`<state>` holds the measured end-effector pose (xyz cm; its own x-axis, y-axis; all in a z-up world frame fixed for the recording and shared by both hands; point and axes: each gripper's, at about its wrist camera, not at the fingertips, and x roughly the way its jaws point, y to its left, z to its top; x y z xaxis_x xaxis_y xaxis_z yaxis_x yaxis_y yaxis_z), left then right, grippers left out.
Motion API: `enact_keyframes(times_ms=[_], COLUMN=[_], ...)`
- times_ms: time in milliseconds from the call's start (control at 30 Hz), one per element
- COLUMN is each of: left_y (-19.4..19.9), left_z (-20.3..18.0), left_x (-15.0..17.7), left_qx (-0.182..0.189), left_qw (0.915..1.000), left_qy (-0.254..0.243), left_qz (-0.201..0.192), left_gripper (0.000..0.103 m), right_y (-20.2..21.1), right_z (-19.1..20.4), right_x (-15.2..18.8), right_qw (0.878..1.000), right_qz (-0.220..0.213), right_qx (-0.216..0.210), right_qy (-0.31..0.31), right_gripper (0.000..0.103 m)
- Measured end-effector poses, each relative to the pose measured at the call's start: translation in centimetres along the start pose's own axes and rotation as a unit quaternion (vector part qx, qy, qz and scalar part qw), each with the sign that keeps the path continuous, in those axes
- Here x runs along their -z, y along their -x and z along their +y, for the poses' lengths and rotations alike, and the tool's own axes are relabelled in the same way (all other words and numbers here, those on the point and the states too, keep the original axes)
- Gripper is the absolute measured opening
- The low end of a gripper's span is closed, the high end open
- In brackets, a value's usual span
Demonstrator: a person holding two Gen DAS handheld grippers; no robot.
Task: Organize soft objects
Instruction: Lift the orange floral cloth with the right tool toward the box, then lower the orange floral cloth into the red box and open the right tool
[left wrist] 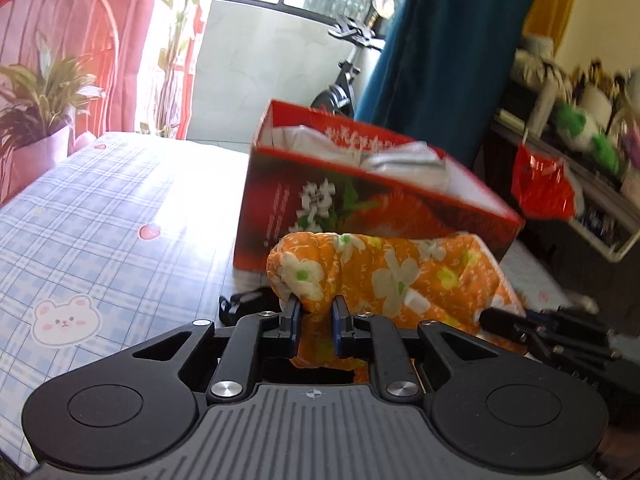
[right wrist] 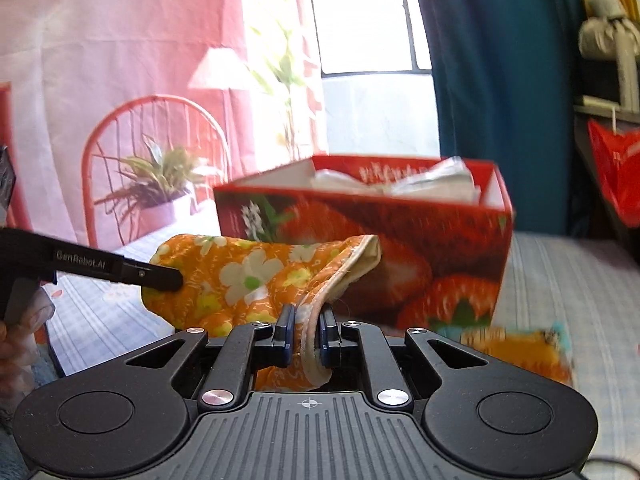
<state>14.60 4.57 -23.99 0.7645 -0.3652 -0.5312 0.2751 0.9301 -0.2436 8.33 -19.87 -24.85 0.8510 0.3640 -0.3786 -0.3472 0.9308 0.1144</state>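
An orange floral cloth [left wrist: 400,276] hangs between both grippers, above the blue plaid sheet [left wrist: 100,220]. My left gripper [left wrist: 316,306] is shut on its bunched left end. My right gripper [right wrist: 307,312] is shut on the cloth's cream-lined hem [right wrist: 320,308]. In the right wrist view the cloth [right wrist: 248,276] stretches left to the left gripper's finger [right wrist: 160,278]. The right gripper's black body [left wrist: 540,332] shows at the right edge of the left wrist view. Just behind the cloth stands an open red strawberry-print box [left wrist: 320,200] [right wrist: 400,224] holding white folded items [left wrist: 400,160].
A second orange patterned piece [right wrist: 520,352] lies on the sheet in front of the box, to the right. A black buckle [left wrist: 240,304] lies under the cloth. A potted plant [left wrist: 44,112] and red chair stand far left; a cluttered shelf with a red bag [left wrist: 540,188] is to the right.
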Motion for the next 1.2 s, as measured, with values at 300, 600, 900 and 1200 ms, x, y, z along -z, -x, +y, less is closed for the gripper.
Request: enact_keyframes(times_ms=[300, 600, 900, 1200], left_y=[1.2, -1.0, -5.9, -13.0], left_z=[-0.5, -2.3, -4.6, -6.3], left_x=[-4.5, -9.8, -15.3, -15.2], left_qx=[0.000, -0.001, -0.001, 0.001], left_qw=[0.9984, 0.9945, 0.9913, 0.9938], left_qy=[-0.015, -0.043, -0.062, -0.102], left_qz=[-0.055, -0.096, -0.116, -0.044], left_gripper=[0.016, 0.016, 0.016, 0.016], right_y=[0.6, -1.2, -6.0, -12.0], right_z=[0.2, -2.7, -6.5, -9.9], right_x=[-5.0, -11.0, -14.7, -14.6], right_qw=[0.998, 0.996, 0.997, 0.990], right_qz=[-0.043, -0.071, -0.045, 0.072], right_qx=[-0.004, 0.008, 0.059, 0.119], right_qy=[0.051, 0.044, 0.026, -0.010], right_gripper=[0.011, 0.010, 0.010, 0.011])
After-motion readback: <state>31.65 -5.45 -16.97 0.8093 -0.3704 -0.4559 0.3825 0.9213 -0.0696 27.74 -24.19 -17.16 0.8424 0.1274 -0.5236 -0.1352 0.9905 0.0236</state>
